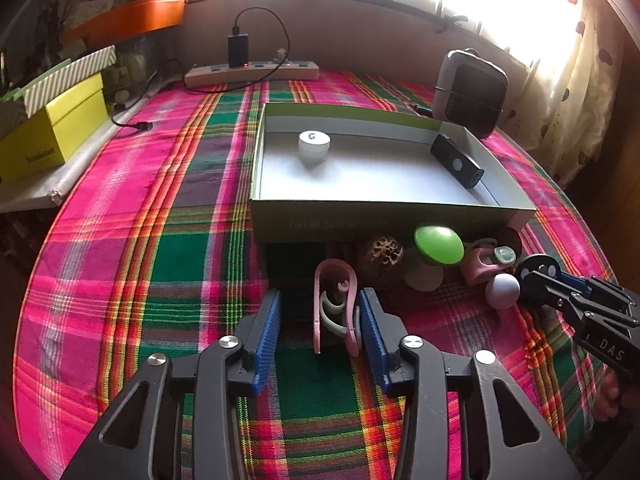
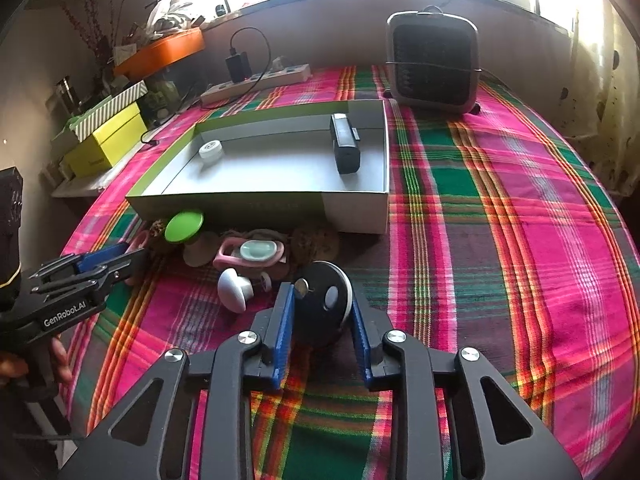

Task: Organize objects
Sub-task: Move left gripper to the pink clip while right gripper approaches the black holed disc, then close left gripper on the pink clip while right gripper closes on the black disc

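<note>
Centre of the left wrist view: a pink clip (image 1: 335, 309) stands on the cloth between the left gripper (image 1: 319, 318) fingers, which are set wide, the right pad touching it, the left pad apart. Looks like a grab lining up. In the right wrist view the right gripper (image 2: 320, 312) has its fingers narrowed around a black disc (image 2: 322, 304), low centre; whether they truly squeeze it I cannot tell. The target is surely the open box (image 1: 360, 210) above centre, where a white cap (image 1: 314, 146) and a black device (image 1: 458, 162) already lie. Loose bits crowd the box's front wall: a green lid (image 1: 439, 245), a white knob (image 1: 502, 290). All sits on a bright plaid cloth (image 1: 160, 240). A power strip (image 1: 252, 73) and heater (image 2: 434, 62) stand at the back under sunlit windows.
</note>
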{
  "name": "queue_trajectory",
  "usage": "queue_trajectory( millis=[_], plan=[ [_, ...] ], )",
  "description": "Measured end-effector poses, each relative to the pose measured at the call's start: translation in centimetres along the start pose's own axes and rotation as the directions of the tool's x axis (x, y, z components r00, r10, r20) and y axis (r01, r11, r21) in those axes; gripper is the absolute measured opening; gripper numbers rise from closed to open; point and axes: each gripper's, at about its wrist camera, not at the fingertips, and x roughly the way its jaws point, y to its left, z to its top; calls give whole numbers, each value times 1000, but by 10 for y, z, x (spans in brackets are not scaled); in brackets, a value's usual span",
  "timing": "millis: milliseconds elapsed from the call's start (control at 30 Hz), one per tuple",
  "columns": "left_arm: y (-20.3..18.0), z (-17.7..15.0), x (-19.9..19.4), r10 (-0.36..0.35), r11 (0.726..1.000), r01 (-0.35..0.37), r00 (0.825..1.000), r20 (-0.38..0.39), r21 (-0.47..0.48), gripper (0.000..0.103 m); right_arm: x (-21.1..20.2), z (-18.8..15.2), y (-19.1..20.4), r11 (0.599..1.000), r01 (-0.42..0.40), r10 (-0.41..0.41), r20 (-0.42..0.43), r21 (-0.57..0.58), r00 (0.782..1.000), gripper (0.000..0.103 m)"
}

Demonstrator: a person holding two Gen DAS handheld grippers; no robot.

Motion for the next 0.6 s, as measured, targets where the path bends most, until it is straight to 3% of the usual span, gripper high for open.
queue_trajectory(
  millis=[300, 600],
  plan=[
    [2, 0, -1, 6, 1000, -6, 1000, 1, -11, 22, -1, -1, -1, 1000, 2, -2, 2, 7, 1000, 28],
    [3, 0, 0, 5, 1000, -5, 1000, 1, -11, 21, -2, -2, -1, 1000, 3, -3, 2, 6, 1000, 28]
  ],
)
